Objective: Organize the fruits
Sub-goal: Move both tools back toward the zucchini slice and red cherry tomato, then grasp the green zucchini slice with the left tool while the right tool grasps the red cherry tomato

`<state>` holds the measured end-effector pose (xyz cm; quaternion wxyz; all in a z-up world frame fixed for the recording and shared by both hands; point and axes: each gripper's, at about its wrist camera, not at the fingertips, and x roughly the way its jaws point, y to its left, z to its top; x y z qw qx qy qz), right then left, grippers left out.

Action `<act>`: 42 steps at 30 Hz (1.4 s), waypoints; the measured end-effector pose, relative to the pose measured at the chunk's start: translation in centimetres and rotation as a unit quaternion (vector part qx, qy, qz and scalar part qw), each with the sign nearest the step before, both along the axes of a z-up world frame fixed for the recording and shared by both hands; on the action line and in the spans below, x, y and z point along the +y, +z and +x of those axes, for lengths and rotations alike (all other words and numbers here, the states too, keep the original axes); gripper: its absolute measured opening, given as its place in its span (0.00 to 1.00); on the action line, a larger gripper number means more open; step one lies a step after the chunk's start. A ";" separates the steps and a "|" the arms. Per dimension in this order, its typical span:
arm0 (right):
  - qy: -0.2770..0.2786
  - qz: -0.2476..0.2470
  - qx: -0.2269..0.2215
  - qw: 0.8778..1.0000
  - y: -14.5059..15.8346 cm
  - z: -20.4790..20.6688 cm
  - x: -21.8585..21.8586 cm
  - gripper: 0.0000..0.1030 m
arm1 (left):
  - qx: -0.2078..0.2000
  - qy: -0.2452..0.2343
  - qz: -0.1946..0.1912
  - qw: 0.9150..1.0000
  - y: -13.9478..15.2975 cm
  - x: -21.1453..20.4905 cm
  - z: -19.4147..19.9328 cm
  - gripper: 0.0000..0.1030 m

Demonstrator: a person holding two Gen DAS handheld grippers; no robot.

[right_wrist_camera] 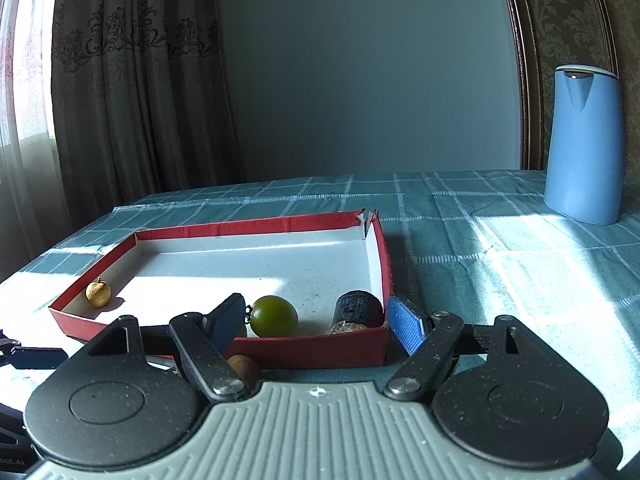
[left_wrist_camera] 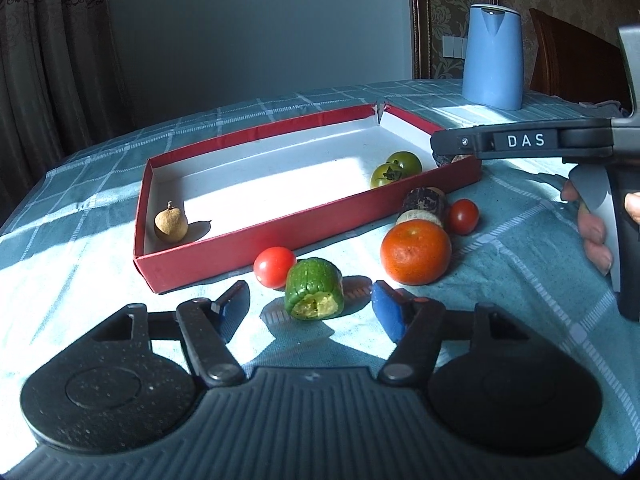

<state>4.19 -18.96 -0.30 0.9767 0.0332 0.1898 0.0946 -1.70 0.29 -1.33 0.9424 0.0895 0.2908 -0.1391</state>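
Left tongs (left_wrist_camera: pixel 310 300) gaping around green cut fruit (left_wrist_camera: pixel 314 294) on surface (left_wrist_camera: pixel 100 272), pads not touching. We are seeing right tongs (right_wrist_camera: pixel 320 322) standing open over red tray (right_wrist_camera: pixel 312 350), gripping nothing; green tomato (right_wrist_camera: pixel 274 316) sitting inside.

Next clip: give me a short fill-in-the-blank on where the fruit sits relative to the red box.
1. The brown longan lies ____ the red box.
2. The orange mandarin rests on the ____, outside the box.
3. Between the left gripper's open fingers sits a ____ cut fruit piece.
4. The number of green tomatoes in the box is ____.

Missing words: inside; tablecloth; green; two
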 end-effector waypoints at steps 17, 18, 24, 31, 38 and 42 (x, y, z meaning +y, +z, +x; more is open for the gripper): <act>0.013 0.019 0.016 1.000 -0.4 -2.3 -2.0 0.75 | 0.021 -0.004 -0.038 0.999 -0.1 0.7 0.9 0.27; 0.019 0.022 0.018 0.999 -0.5 -2.6 -2.2 0.75 | 0.022 -0.003 -0.042 0.999 0.0 0.8 0.9 0.27; 0.057 0.030 0.061 0.996 -1.1 -2.8 -2.4 0.75 | 0.009 -0.005 -0.018 1.000 -0.2 0.1 0.5 0.27; 0.075 -0.034 0.073 0.994 -1.4 -3.1 0.0 0.75 | 0.008 -0.005 -0.017 1.000 -0.2 0.1 0.5 0.27; 0.092 -0.077 0.097 0.988 -1.9 -2.1 2.0 0.60 | 0.005 -0.005 -0.012 1.000 -0.3 -0.1 0.3 0.27; 0.098 -0.087 0.097 0.987 -2.0 -1.6 2.8 0.45 | 0.002 -0.005 -0.008 1.000 -0.2 -0.2 0.3 0.27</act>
